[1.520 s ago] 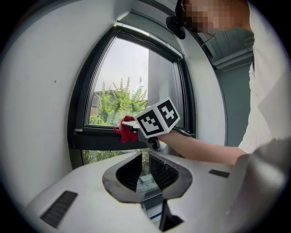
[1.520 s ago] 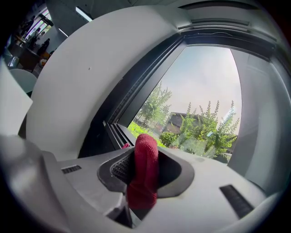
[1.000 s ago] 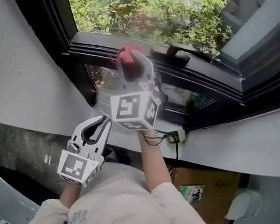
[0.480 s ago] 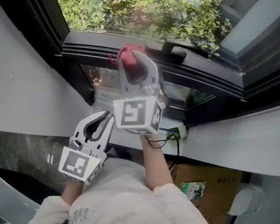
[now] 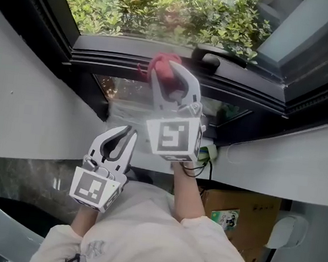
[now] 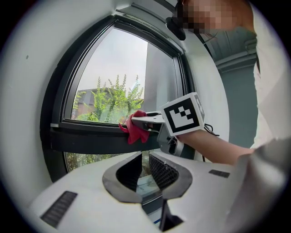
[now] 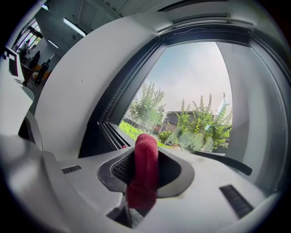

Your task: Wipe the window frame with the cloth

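Note:
The red cloth [image 5: 162,65] is pressed against the dark horizontal bar of the window frame [image 5: 110,61], bunched between the jaws of my right gripper [image 5: 167,69], which is shut on it. In the right gripper view the cloth [image 7: 145,161] fills the gap of the right gripper [image 7: 146,157], with the frame [image 7: 103,133] just beyond. My left gripper [image 5: 129,131] hangs lower, near the white sill, shut with nothing in it. From the left gripper view, beyond the left gripper [image 6: 144,155], the cloth [image 6: 135,129] rests on the frame bar [image 6: 82,136].
A black window handle [image 5: 211,57] sits on the bar just right of the cloth. An open casement [image 5: 317,45] angles away at the right. Below the white sill [image 5: 267,164] are a plug with cable [image 5: 205,157] and a cardboard box [image 5: 233,216]. Green bushes lie outside.
My right gripper has slid the cloth to the right along the frame bar, toward the handle. The left gripper has barely moved.

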Motion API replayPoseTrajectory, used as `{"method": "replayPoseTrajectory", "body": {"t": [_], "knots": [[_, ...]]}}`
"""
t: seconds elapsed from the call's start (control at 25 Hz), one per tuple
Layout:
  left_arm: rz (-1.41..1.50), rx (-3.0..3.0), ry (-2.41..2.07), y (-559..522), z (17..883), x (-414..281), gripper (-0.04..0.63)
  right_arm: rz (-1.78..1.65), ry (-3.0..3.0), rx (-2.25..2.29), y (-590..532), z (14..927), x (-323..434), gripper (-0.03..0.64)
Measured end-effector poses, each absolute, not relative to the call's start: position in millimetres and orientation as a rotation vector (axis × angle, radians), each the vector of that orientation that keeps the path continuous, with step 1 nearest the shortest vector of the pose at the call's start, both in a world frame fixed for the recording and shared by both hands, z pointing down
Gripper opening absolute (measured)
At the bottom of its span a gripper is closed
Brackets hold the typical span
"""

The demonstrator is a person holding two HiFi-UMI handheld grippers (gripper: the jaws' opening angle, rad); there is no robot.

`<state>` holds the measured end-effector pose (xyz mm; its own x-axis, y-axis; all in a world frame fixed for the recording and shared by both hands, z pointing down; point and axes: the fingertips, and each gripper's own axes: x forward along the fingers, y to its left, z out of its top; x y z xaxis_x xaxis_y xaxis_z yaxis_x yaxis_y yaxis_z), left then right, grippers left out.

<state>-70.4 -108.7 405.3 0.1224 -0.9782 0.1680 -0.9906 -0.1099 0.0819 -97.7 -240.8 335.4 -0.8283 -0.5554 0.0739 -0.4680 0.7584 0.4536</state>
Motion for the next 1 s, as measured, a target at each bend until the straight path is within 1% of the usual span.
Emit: {"method": "replayPoseTrajectory", "body": {"t": [1.0], "knots": [[0.103,2.226,-1.913,-98.4,409.6,-63.3,0.055,-0.544,-2.751,0.966,-268.3,333.7,-36.8,0.105]]}}
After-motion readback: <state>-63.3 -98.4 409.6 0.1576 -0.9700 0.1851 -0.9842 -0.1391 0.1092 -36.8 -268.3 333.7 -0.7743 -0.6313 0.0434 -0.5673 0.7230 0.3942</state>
